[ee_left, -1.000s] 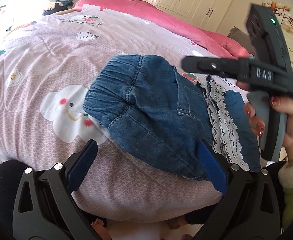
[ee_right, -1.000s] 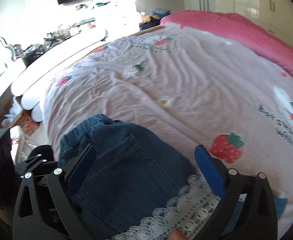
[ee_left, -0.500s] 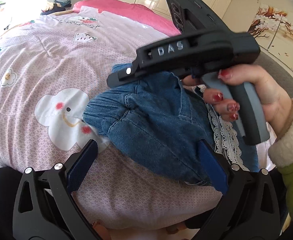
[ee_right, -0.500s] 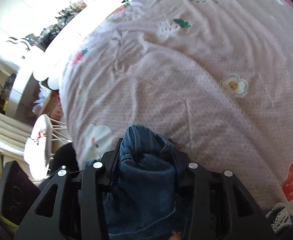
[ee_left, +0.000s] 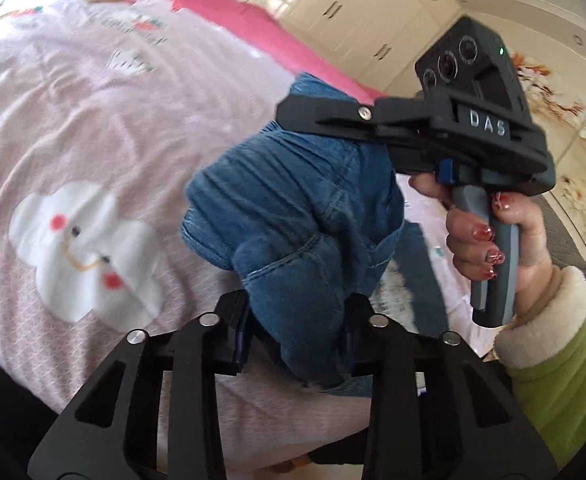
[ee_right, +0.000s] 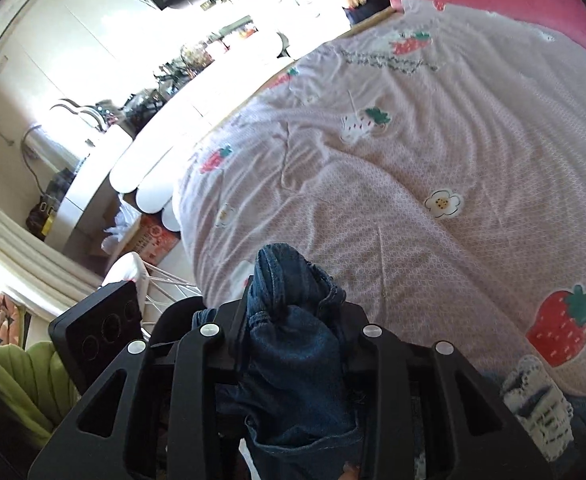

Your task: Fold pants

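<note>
The blue denim pants (ee_left: 293, 208) with white lace trim (ee_right: 537, 408) are bunched up and lifted off the pink bed cover. My left gripper (ee_left: 293, 328) is shut on a lower fold of the denim. My right gripper (ee_left: 305, 112) shows in the left wrist view, shut on the elastic waistband end higher up. In the right wrist view the right gripper (ee_right: 293, 312) is closed with denim (ee_right: 293, 344) bunched between its fingers. The rest of the pants hangs below both grippers, partly hidden.
The bed has a pink cover (ee_left: 93, 120) with cloud and strawberry prints and a bright pink quilt (ee_left: 221, 16) at the far side. A white curved footboard (ee_right: 149, 160) and cluttered furniture stand left of the bed. Wardrobes (ee_left: 333, 4) line the far wall.
Both grippers have closed on the pants, the right first and then the left. The pants have been lifted from lying flat on the bed and now hang bunched between the grippers.
</note>
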`<state>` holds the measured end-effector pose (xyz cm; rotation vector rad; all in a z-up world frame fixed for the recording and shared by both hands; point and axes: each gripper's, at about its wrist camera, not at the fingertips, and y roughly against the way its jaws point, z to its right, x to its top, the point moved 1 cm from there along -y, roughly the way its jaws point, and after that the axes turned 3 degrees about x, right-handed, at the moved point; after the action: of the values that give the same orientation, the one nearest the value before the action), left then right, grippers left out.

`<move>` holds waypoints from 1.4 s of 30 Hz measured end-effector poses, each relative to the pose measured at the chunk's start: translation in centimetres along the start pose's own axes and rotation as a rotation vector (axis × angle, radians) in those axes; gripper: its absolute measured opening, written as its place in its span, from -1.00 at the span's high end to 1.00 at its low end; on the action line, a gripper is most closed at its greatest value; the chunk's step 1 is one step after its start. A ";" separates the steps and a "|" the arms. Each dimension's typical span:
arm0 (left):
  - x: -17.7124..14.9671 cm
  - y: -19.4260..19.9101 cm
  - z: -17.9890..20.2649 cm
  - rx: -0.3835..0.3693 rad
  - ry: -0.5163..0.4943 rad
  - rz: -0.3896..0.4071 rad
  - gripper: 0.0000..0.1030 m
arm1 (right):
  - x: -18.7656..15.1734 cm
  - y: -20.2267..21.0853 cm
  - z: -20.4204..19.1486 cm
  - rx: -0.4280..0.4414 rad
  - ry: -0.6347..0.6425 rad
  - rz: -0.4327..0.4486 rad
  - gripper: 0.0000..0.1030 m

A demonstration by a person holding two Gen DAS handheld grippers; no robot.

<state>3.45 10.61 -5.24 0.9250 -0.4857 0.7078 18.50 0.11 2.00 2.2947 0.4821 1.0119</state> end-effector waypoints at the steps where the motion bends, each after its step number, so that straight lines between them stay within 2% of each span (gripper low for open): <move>1: 0.1 0.2 0.4 -0.005 -0.014 0.010 0.57 | -0.3 1.1 0.0 0.000 0.003 0.019 0.42; 6: 0.7 0.1 3.8 -0.011 -0.111 0.014 0.57 | -1.7 4.7 0.3 -0.010 0.015 0.068 0.42; 12: 0.7 -1.7 7.9 -0.009 -0.197 -0.042 0.57 | -4.5 8.9 1.8 -0.042 0.014 0.110 0.40; 17: 0.5 -3.5 10.8 0.011 -0.270 -0.083 0.57 | -8.1 12.2 3.5 -0.026 0.025 0.211 0.37; 20: 0.4 -4.4 12.3 0.041 -0.329 -0.087 0.57 | -9.6 13.3 5.2 -0.051 -0.012 0.217 0.35; 24: -0.1 -5.8 14.2 0.070 -0.356 -0.098 0.57 | -11.5 15.0 6.1 -0.077 -0.036 0.244 0.27; 25: -0.4 -5.5 13.2 0.080 -0.364 -0.098 0.57 | -11.8 15.2 6.2 -0.087 -0.042 0.249 0.23; 28: -1.1 -6.0 14.1 0.121 -0.404 -0.092 0.55 | -12.9 16.4 6.7 -0.119 -0.058 0.262 0.15; 29: -1.2 -6.2 14.6 0.134 -0.423 -0.088 0.50 | -13.2 16.8 6.8 -0.123 -0.068 0.265 0.14; 31: -1.7 -6.2 15.7 0.132 -0.453 -0.072 -0.13 | -13.6 17.3 7.1 -0.134 -0.086 0.264 0.11; 35: -3.3 -6.2 18.3 0.131 -0.558 -0.056 -0.30 | -14.1 17.8 8.1 -0.165 -0.146 0.253 0.02; 37: -3.6 -7.0 18.8 0.105 -0.572 -0.102 -0.32 | -14.2 17.9 8.4 -0.187 -0.158 0.245 -0.01; 39: -3.8 -8.1 19.0 0.080 -0.536 -0.159 -0.31 | -14.4 17.7 8.9 -0.205 -0.184 0.231 -0.04; 42: -4.8 -8.7 18.7 0.090 -0.552 -0.188 -0.32 | -14.8 17.2 9.4 -0.239 -0.198 0.195 -0.06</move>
<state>5.03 -10.44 -3.36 1.2375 -0.8437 0.2962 17.61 -24.35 -0.36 2.2237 0.0525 0.8674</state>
